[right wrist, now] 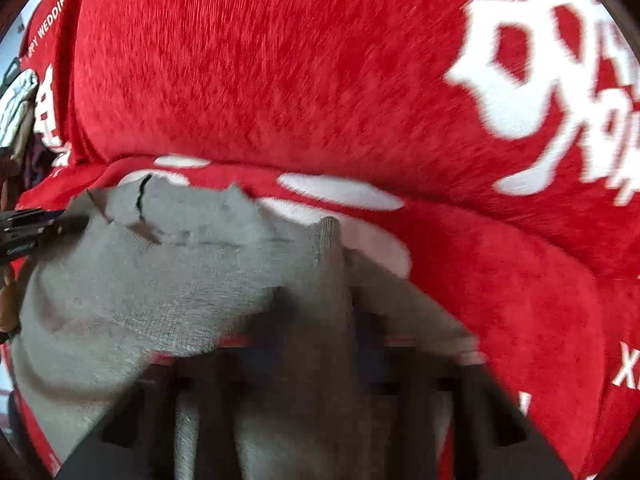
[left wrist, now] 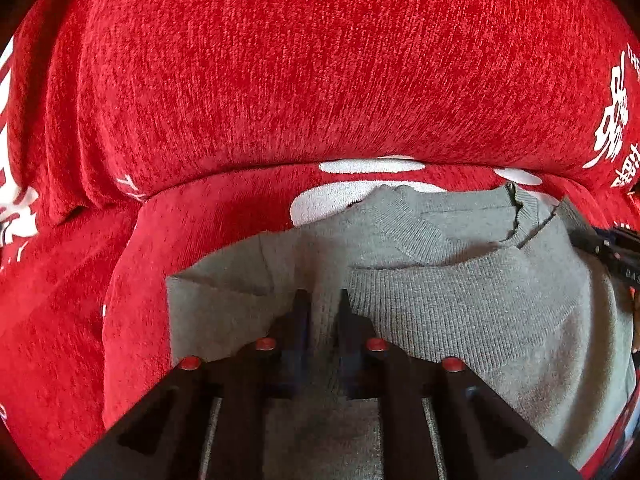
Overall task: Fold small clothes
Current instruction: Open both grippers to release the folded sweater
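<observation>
Small grey knit sweater lies on a red plush sofa cover, neckline toward the backrest, part of the fabric bunched and lifted off the seat.

Left gripper: jaws nearly together, pinching a ridge of grey knit between them.

Right gripper: jaws close together, pinching a raised fold of the same sweater; that view is motion-blurred, so fingertip detail is soft. Each gripper shows at the edge of the other's view, over the far side of the garment.

Writing: the cover carries white print. Readable in the right wrist view at upper left: "...PY WEDDIN...", cut off at both ends. Large white Chinese-style characters at right in both views, not legible to me. An "X" shows at the lower right edge, the rest cropped. White lettering on the gripper body is too small to read.
</observation>
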### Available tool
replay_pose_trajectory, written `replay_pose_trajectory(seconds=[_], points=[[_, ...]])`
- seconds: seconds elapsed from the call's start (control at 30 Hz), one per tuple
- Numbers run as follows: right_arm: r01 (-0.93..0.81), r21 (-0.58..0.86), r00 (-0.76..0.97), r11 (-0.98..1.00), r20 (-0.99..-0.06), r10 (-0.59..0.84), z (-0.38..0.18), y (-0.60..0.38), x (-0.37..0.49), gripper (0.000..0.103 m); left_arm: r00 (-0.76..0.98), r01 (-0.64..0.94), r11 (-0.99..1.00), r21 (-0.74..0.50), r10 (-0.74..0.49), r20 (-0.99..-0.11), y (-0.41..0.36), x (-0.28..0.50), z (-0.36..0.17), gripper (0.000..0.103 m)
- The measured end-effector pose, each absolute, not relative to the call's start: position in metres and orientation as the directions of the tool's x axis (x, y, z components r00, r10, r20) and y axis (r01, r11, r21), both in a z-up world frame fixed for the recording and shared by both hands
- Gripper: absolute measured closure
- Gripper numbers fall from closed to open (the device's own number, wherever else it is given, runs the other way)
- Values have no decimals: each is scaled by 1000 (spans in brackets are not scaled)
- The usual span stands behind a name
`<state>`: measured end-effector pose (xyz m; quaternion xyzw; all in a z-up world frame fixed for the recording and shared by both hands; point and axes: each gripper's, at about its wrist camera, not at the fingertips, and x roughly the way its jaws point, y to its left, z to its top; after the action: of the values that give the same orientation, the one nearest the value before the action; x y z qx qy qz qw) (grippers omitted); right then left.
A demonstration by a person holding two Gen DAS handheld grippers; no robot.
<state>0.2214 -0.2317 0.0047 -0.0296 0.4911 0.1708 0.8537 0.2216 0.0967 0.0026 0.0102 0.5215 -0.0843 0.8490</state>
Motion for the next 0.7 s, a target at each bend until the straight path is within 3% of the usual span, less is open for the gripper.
replay_pose_trajectory(seconds=[0.03,0.13,0.2,0.27,0.33,0.4,0.5,0.57,0.6,0.63,0.7], points=[[-327,103,472,939,-844,257,7,-230,221,96,451,161,985,-59,-126,-884,96,221,4,94],[-321,105,528,941,-805,270,23,-237,212,97,532,117,991,-66,-119,-838,106,214,17,95],[-266,138,560,954,-784,270,27,-248,210,97,578,1,995,-99,-81,-812,125,215,20,95],[-236,144,568,961,-782,257,25,-251,211,97,517,-62,988,-140,-88,-851,135,225,4,95],[-243,95,552,965,-805,218,18,-242,213,97,488,-59,994,-95,-55,-871,128,229,-4,95],[-256,49,538,965,-823,184,15,-232,215,95,497,-41,998,-42,-17,-868,118,227,3,95],[-228,33,541,973,-827,155,21,-234,214,79,469,-28,999,-45,-26,-883,115,228,7,91],[-183,49,556,982,-819,144,30,-243,208,71,473,-53,997,-51,-20,-881,120,224,13,47],[-159,59,572,986,-808,141,38,-246,201,70,499,-81,995,-58,-9,-866,126,219,21,7],[-150,67,587,986,-797,143,44,-247,194,66,543,-109,992,-66,4,-840,130,212,29,0],[-159,87,620,983,-766,168,57,-243,173,47,588,-127,986,-106,-11,-809,135,201,39,0]])
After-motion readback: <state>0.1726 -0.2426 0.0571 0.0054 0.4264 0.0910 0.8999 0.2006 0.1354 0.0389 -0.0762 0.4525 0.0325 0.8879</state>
